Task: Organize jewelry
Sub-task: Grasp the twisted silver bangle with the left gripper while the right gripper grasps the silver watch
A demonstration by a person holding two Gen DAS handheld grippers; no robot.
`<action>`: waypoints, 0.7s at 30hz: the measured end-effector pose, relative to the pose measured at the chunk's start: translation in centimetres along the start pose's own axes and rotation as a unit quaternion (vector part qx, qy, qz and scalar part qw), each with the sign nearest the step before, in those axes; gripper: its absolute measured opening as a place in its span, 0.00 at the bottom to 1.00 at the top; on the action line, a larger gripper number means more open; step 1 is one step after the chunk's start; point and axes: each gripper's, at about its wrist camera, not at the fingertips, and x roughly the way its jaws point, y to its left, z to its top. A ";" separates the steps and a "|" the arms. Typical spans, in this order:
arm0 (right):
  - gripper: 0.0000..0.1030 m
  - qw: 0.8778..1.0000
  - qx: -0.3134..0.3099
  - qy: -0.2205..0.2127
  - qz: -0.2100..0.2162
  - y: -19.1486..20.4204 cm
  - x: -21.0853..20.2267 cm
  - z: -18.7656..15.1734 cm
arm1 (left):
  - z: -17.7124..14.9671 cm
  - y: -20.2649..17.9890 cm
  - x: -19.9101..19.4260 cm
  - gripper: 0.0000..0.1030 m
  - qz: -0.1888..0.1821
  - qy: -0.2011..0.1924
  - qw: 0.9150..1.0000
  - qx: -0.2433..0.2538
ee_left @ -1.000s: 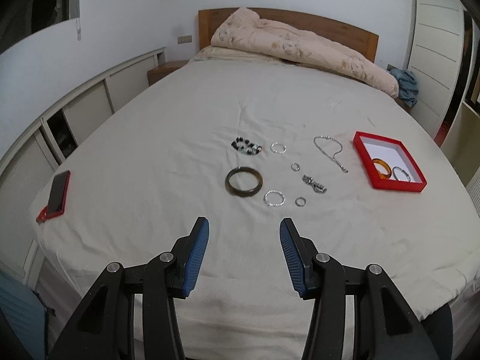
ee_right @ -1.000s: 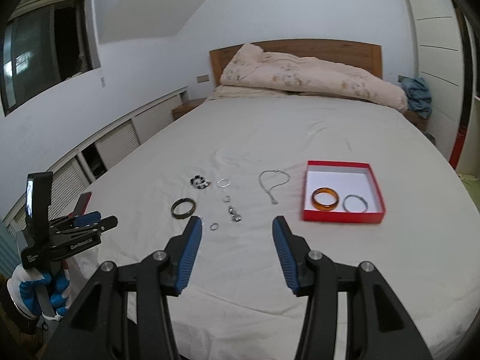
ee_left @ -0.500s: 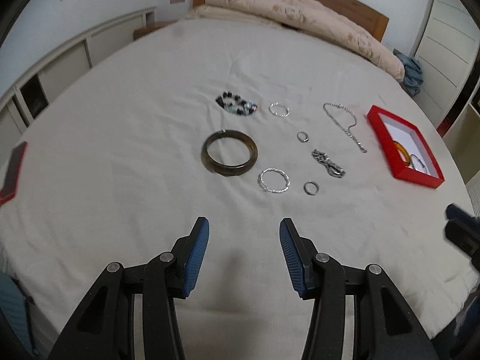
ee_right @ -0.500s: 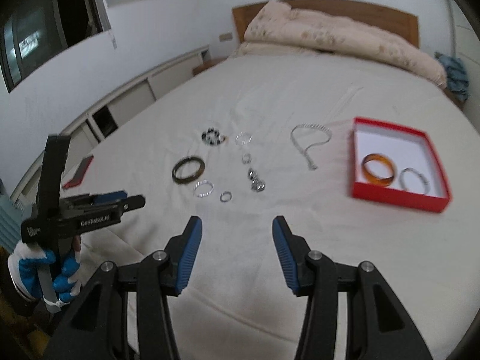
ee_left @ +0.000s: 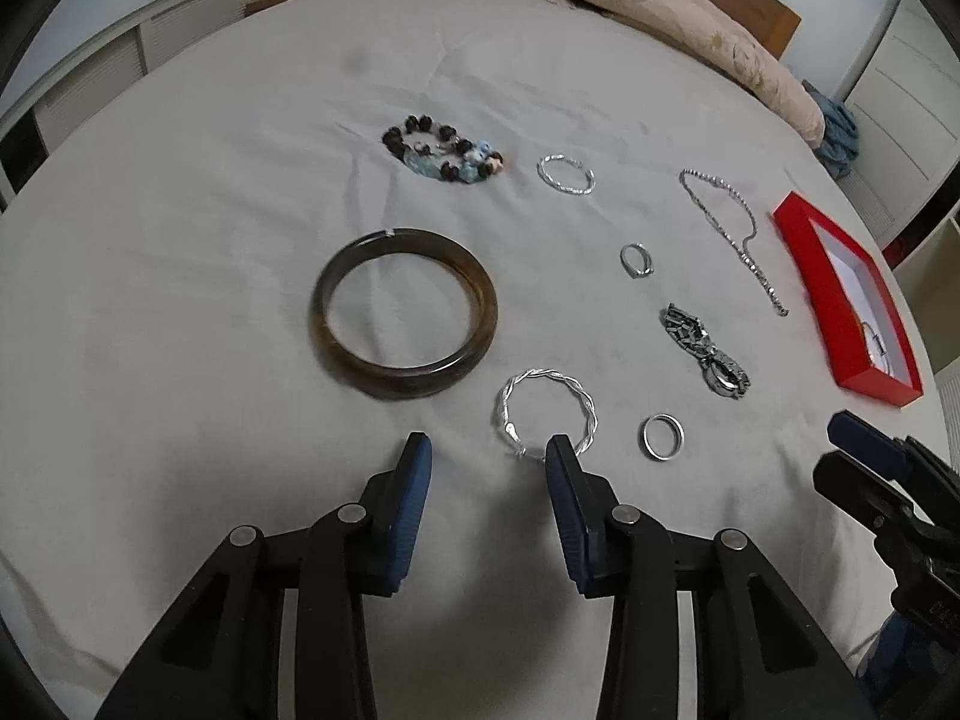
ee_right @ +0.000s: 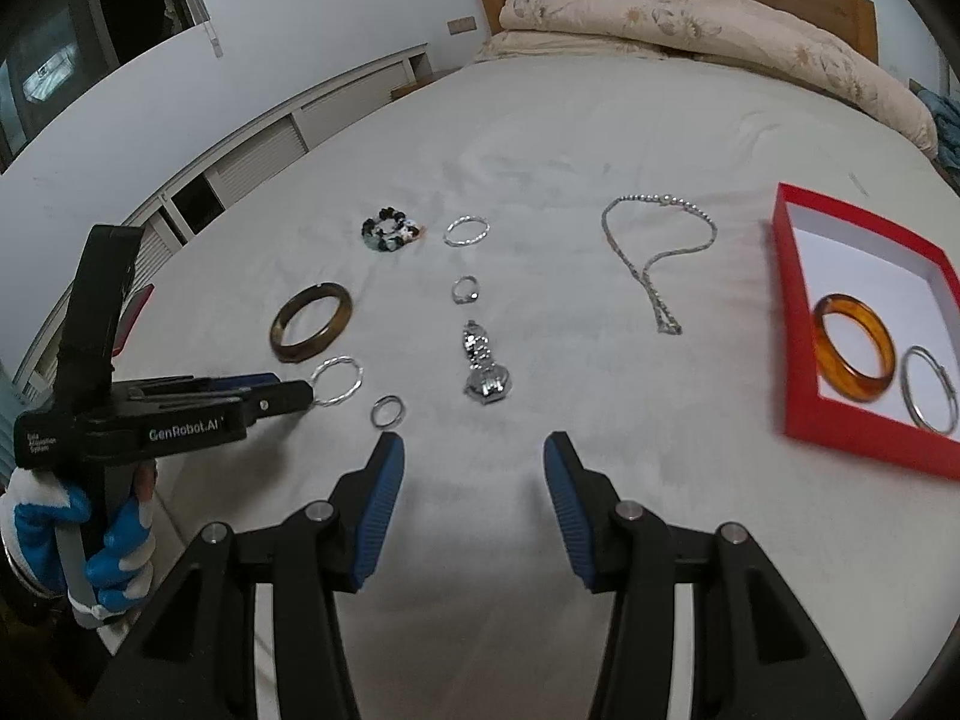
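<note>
Stowed in the red box (ee_right: 798, 324), right of my right gripper (ee_right: 474, 468): amber bangle (ee_right: 855, 348), silver hoop (ee_right: 929, 389). Loose on the bed (ee_left: 210, 120), eight pieces; twisted silver bracelet (ee_left: 546, 411) at my left gripper (ee_left: 487, 468) tips. Both grippers wide, empty. Mostly undone, I judge.

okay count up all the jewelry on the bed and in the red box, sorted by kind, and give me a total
Bangles: 2, dark, amber
Beaded bracelet: 1
Silver bracelets: 3, twisted near, twisted far, plain in red box
Rings: 2
Necklace: 1
Watch: 1
Total: 10
</note>
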 end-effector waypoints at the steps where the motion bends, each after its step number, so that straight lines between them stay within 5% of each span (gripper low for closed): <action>1: 0.45 1.000 0.000 0.001 0.002 -0.1 0.3 0.1 | 0.0 0.0 0.2 0.37 0.002 0.000 1.000 0.001; 9: 0.43 1.000 -0.015 0.003 0.009 -0.4 3.2 1.6 | 0.4 -0.5 0.9 0.27 0.018 0.004 1.000 0.014; 21: 0.23 0.999 -0.048 0.018 0.003 -0.4 7.5 2.5 | -0.2 -0.6 1.0 0.04 0.009 -0.002 0.999 0.041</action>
